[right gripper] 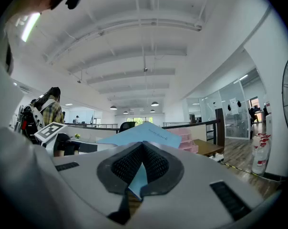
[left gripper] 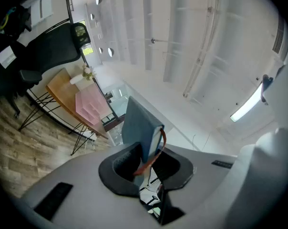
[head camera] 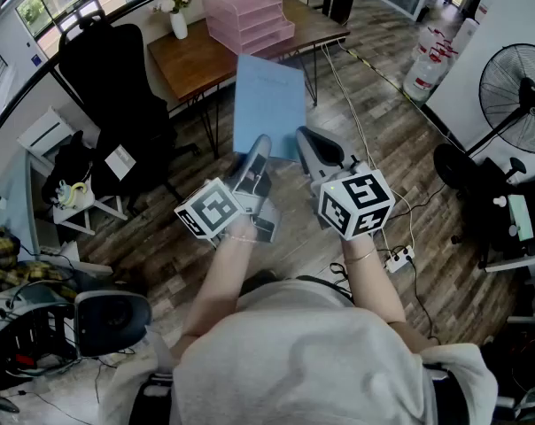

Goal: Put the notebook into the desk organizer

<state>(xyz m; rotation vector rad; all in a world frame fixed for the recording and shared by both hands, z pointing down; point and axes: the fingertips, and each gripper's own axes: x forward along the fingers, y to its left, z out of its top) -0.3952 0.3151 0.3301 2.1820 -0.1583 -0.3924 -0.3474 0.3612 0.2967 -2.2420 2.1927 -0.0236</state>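
A person, seen from above, holds two grippers side by side over a wood-plank floor (head camera: pixel 400 140) in an open office. The left gripper (head camera: pixel 259 149) has its fingers (left gripper: pixel 119 165) clamped on the near edge of a blue notebook (head camera: pixel 269 104), where a reddish ribbon (left gripper: pixel 156 149) loops past the pages. Just beside it, the right gripper (head camera: pixel 307 140) pinches the notebook's near corner between closed fingers. The notebook extends away from the fingertips, held in the air clear of the desk. A small script word on its cover appears to read "notebook".

Beyond the fingertips lies a strip of bare floor, then the front edge of a brown desk (head camera: pixel 197 60) on thin black legs. A pink tiered organizer (head camera: pixel 250 16) sits on the desk just past the notebook's far edge. A vase (head camera: pixel 178 25) of white flowers stands to the organizer's left. Left of the fingers is a black chair (head camera: pixel 117 87). Far to their right stands a black fan (head camera: pixel 515 91).
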